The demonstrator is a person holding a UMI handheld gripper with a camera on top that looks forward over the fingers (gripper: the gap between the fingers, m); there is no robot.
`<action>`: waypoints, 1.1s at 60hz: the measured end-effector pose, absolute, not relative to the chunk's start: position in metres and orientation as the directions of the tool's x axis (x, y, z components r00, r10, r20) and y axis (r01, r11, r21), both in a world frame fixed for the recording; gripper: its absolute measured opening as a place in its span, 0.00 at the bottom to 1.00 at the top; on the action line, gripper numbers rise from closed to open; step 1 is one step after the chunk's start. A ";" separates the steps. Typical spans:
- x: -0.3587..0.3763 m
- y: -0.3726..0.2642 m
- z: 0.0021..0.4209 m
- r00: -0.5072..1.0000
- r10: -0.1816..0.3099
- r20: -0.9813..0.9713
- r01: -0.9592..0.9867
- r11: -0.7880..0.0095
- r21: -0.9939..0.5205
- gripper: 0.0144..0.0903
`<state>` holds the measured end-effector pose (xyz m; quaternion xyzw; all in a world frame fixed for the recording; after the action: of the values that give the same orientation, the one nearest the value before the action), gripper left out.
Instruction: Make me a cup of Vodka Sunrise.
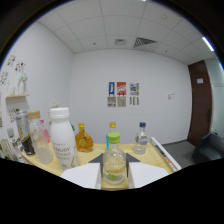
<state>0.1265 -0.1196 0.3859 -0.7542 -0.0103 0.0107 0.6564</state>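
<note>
— Tongs (114,172) first: what did they have?

— My tongs were clamped on a small clear bottle with a green cap (114,162), one finger pressed to each side. It stood upright between them, a little yellowish liquid at its bottom.

— And beyond it?

— The wooden table (95,150) carried the rest. A white bottle with a white cap (63,137) stood nearest, off to one side. Behind it sat a round amber bottle (83,140). A yellow-capped bottle (112,129) stood straight beyond the held one, and a clear bottle with a dark cap (141,137) stood on the other side. Posters (122,94) hung on the far white wall.
</note>
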 end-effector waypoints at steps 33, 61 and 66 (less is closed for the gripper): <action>0.115 -0.225 0.242 0.996 0.037 -0.086 -0.073 -0.268 -0.961 0.27; 0.132 -0.209 0.171 0.816 0.128 0.563 0.571 -0.330 -0.752 0.27; 0.127 -0.206 0.179 0.629 0.180 0.756 0.771 -0.262 -0.580 0.27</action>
<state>0.1273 -0.2060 0.1791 -0.7409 -0.3211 -0.2867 0.5155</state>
